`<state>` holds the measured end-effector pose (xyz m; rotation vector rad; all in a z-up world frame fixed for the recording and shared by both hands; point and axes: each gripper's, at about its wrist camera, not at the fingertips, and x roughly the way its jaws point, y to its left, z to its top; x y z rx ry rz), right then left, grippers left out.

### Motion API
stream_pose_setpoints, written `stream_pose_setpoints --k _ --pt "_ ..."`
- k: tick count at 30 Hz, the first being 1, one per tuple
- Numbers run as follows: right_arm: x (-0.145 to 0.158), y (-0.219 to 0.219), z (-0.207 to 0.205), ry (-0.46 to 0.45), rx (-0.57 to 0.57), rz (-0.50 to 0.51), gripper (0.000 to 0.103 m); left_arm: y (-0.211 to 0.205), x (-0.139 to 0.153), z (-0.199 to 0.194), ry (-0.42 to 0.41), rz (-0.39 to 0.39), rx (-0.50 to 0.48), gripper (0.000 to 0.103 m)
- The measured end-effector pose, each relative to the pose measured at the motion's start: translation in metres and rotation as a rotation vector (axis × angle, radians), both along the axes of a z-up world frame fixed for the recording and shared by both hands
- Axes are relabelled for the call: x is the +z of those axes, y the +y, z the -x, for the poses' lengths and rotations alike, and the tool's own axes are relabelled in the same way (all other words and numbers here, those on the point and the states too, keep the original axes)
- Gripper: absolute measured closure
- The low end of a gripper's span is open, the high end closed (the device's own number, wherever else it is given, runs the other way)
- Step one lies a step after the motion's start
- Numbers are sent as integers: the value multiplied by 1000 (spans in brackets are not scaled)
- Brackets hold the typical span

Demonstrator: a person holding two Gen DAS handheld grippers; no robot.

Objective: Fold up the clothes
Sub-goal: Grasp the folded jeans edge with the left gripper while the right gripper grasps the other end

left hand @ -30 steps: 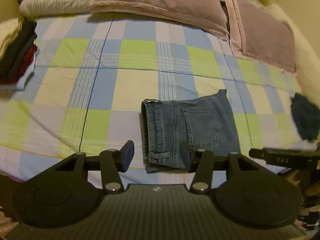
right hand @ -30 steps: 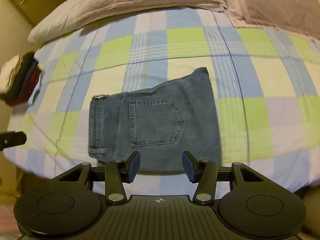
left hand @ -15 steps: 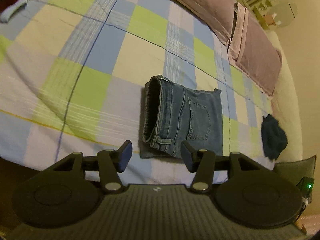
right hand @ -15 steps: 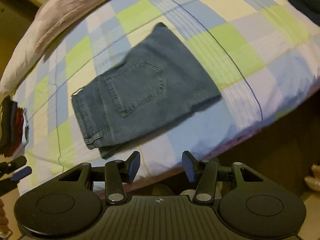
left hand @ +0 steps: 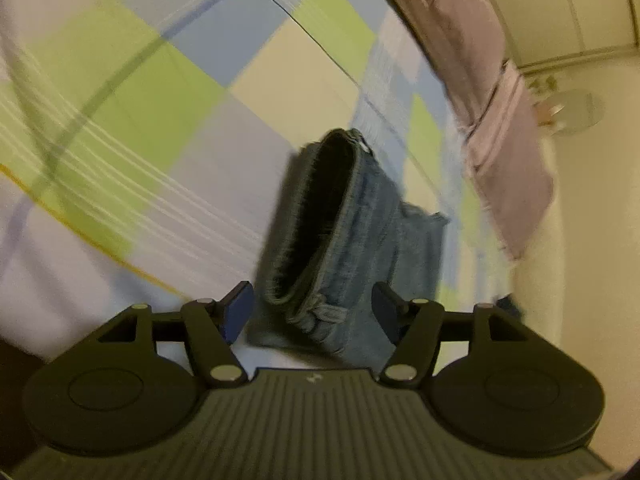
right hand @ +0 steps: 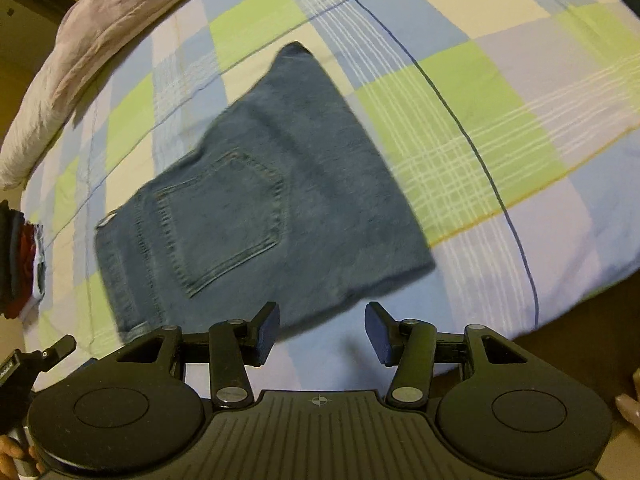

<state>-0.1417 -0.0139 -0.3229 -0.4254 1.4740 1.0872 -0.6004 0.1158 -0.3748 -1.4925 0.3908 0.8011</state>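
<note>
The folded jeans (right hand: 256, 208) are lying flat on the bed (right hand: 500, 128); 2 spread grippers, left gripper (left hand: 312, 312) at their waistband end and right gripper (right hand: 322, 332) just short of the near edge, are probably framing a lift.

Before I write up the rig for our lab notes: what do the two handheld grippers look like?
Both look alike. The left gripper and the right gripper each have a matte black ribbed body between two round discs, black linkage arms with silver pivot screws, and two fingers tipped with dark blue pads. A small white crosshair mark sits at the front of the right body. No cables or sleeves show.
</note>
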Motion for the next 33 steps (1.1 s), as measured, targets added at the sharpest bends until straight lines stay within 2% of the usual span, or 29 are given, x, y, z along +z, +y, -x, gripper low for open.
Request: stream_pose_setpoints --k 1,2,6,12,16,20,25,31,33 --pt "-6 0 -4 -4 -2 -4 35 0 -7 -3 -12 0 7 40" --pt "-11 0 -9 -5 -5 -6 35 -1 -12 -7 -15 -2 5 40" --pt "-29 -2 -24 6 -24 -7 34 -1 -30 -21 -35 -16 -24 39" --pt "-40 -6 -42 15 -42 -18 34 0 -54 -35 1 -12 -28 37" --pt "-43 -1 -52 20 -50 -50 34 2 -68 -32 -51 -2 -5 32" --pt "-46 6 -60 40 -49 -91 34 9 -76 -35 -117 9 30 31" --pt "-49 16 -71 81 -37 -139 34 18 -81 -41 -139 16 26 31" --pt "-60 37 -81 126 29 -213 35 21 -85 -38 -165 23 46 32" --pt "-65 41 -84 155 39 -227 35 22 -81 -42 -167 7 21 39"
